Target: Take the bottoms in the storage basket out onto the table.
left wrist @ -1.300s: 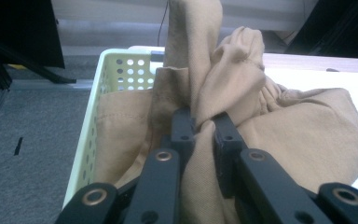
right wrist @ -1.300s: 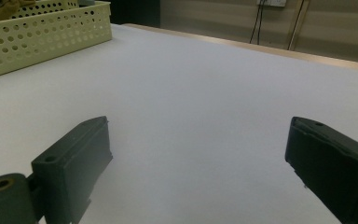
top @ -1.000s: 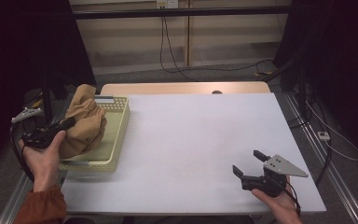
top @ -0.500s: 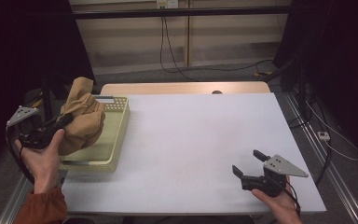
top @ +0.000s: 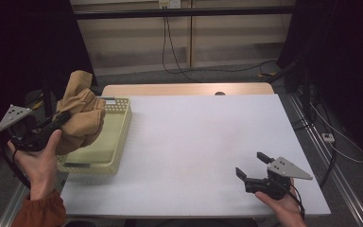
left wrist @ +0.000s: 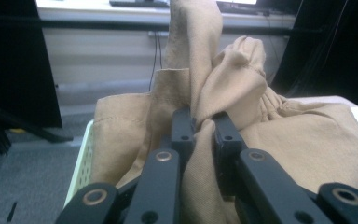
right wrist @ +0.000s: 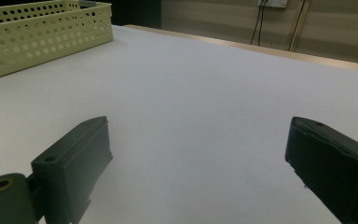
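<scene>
Looking for writing on the things gave nothing that could be read; the tan cloth (top: pixel 78 118) and the pale yellow basket (top: pixel 118 137) carried no label or brand that could be made out.

The left gripper (top: pixel 61 118) was closed tight on the cloth, with a fold of the fabric pinched between its two black jaws, as the left gripper view (left wrist: pixel 204 123) showed clearly. The cloth was a crumpled bundle and it hung partly above the basket, at the left side of the white table (top: pixel 208 142). Its lower part lay inside the basket near the left wall. Its long axis stood nearly upright, and one narrow end of the fabric pointed up above the jaws, a little tilted toward the far side of the table. The left hand (top: pixel 38 161) held that gripper just outside the left edge of the basket.

The right gripper (top: pixel 254 169) rested low near the front right corner of the table, well apart from the basket. Its jaws stood wide, with nothing between them, and they pointed toward the basket (right wrist: pixel 37 32) across the bare table top.
</scene>
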`<state>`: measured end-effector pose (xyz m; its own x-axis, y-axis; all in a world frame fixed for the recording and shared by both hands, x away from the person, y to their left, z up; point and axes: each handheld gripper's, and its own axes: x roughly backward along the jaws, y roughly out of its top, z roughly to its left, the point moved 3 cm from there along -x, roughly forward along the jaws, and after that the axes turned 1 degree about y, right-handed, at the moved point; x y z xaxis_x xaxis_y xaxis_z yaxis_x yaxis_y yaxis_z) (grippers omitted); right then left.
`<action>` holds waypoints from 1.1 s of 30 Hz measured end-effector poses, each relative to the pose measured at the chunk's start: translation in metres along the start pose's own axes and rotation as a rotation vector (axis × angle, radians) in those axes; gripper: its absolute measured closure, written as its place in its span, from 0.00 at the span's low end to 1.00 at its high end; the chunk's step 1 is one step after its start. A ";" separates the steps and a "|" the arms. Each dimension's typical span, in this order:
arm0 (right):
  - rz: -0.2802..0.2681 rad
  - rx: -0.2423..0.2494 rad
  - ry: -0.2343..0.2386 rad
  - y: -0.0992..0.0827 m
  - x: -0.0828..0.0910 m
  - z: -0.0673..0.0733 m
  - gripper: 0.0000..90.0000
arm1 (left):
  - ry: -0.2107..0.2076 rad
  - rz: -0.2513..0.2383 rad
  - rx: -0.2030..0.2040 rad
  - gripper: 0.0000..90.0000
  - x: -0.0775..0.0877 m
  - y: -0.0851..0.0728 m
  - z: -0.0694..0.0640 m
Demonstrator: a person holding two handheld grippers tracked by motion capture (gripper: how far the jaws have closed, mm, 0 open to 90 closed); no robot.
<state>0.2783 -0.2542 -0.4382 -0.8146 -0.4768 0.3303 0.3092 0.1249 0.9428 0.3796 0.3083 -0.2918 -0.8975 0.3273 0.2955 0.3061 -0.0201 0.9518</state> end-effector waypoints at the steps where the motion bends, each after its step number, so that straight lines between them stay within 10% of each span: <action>1: 0.000 0.000 0.000 0.000 0.000 0.000 0.08 | 0.001 -0.005 -0.001 0.92 0.000 0.000 0.000; 19: 0.000 0.000 0.000 0.000 -0.001 0.000 0.07 | -0.017 -0.193 -0.056 0.92 0.008 0.007 -0.017; 33: 0.003 0.001 -0.001 0.000 -0.001 0.000 0.07 | -0.073 -0.182 -0.012 0.92 -0.003 0.007 -0.024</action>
<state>0.2792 -0.2536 -0.4388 -0.8141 -0.4760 0.3327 0.3108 0.1269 0.9420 0.3770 0.2846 -0.2836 -0.9120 0.3945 0.1120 0.1364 0.0343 0.9901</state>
